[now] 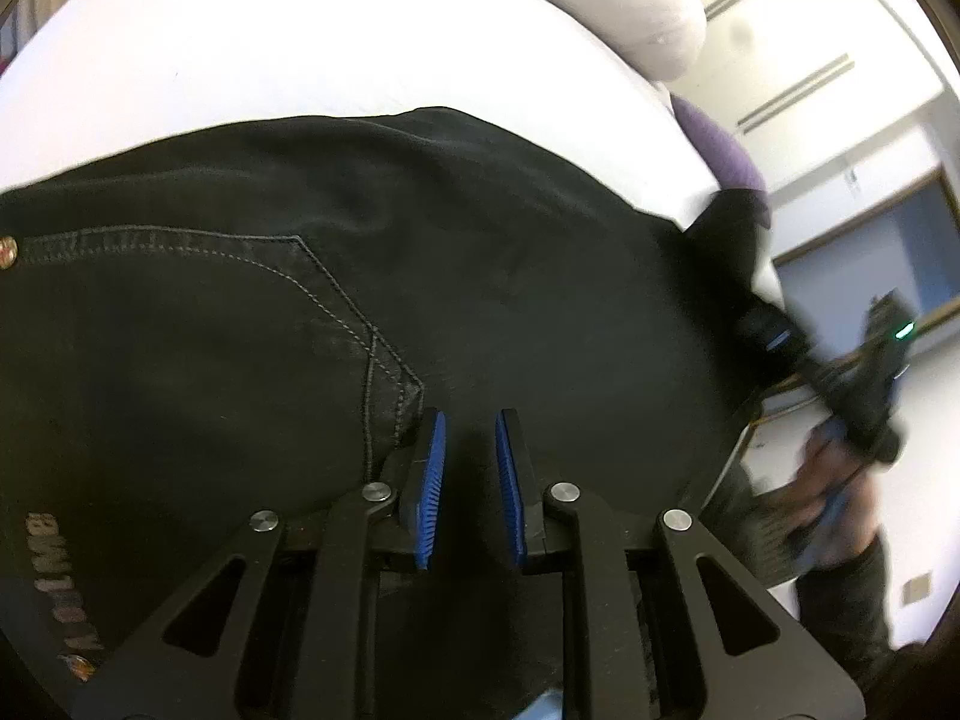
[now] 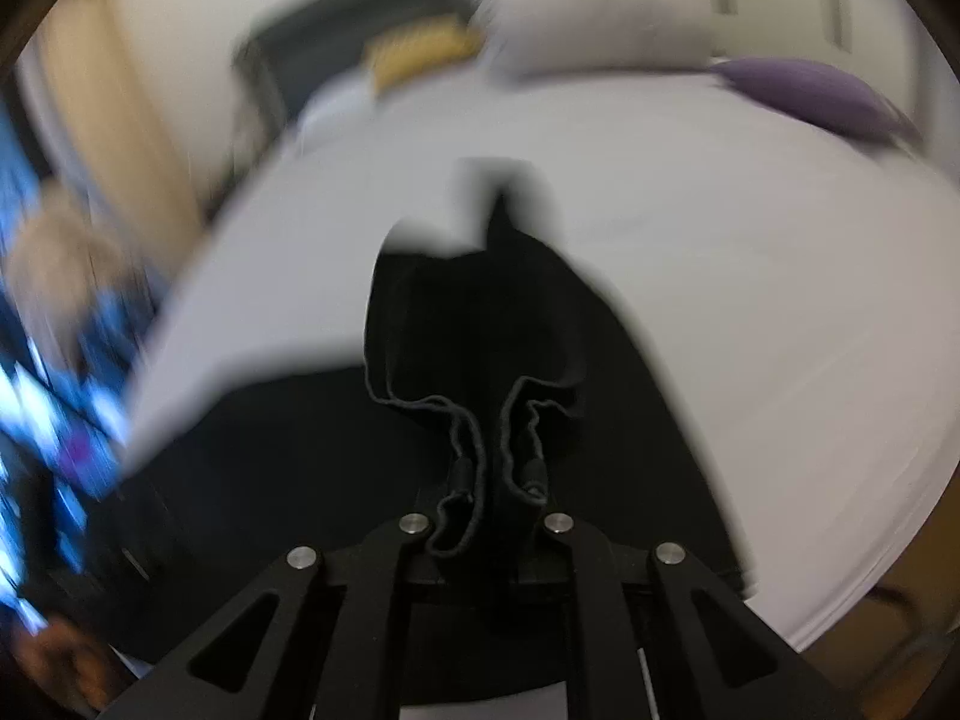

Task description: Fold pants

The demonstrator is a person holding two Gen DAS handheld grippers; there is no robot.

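Note:
Black pants lie spread on a white bed, pocket stitching and a rivet showing. My left gripper hovers just above the seat area, its blue-padded fingers a little apart with nothing between them. My right gripper is shut on the bunched hem end of the pants and holds it lifted over the bed; this view is motion-blurred. The right gripper also shows in the left wrist view at the bed's right edge, holding black fabric.
A white pillow and a purple cushion lie at the far end of the bed. In the right wrist view they show as a white pillow and purple cushion. Blurred room clutter lies at left.

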